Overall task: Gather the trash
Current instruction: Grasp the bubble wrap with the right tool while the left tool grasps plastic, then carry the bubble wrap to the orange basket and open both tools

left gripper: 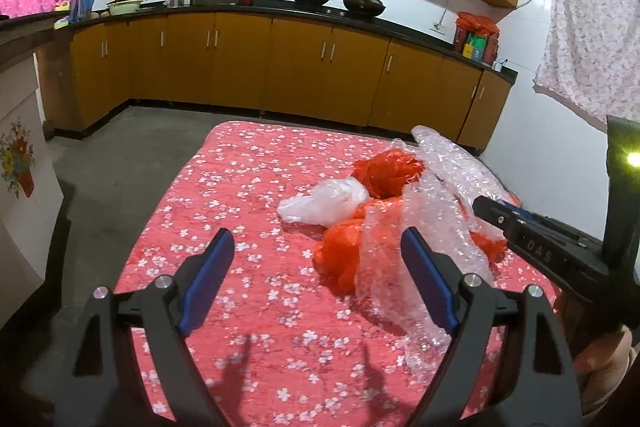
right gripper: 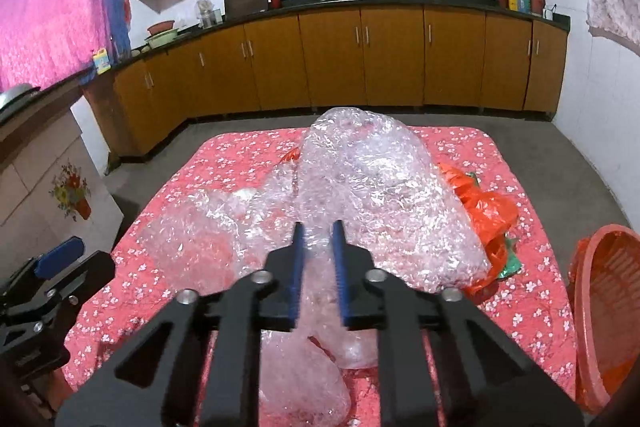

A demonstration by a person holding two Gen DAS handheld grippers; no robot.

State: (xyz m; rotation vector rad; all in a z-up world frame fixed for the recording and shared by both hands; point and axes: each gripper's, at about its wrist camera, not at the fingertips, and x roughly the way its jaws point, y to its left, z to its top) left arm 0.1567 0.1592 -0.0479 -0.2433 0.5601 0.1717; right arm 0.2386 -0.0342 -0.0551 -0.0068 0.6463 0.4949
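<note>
A large crumpled sheet of clear bubble wrap (right gripper: 372,179) lies across the table's red flowered cloth (right gripper: 248,155). My right gripper (right gripper: 319,239) is shut on a fold of it, the blue pads pinching the wrap. In the left wrist view the bubble wrap (left gripper: 440,179) covers orange plastic bags (left gripper: 384,167), with a white plastic bag (left gripper: 324,203) beside them. My left gripper (left gripper: 318,235) hangs open above the cloth (left gripper: 240,187), nothing between its pads. The right gripper (left gripper: 480,205) reaches in from the right. An orange bag (right gripper: 488,215) and a green scrap (right gripper: 510,263) show right of the wrap.
A red plastic basket (right gripper: 604,307) stands off the table's right side. My left gripper (right gripper: 60,255) shows at the lower left. Wooden kitchen cabinets (left gripper: 300,67) line the far wall beyond grey floor (left gripper: 140,147). A white cabinet with a flower decal (left gripper: 20,163) stands left.
</note>
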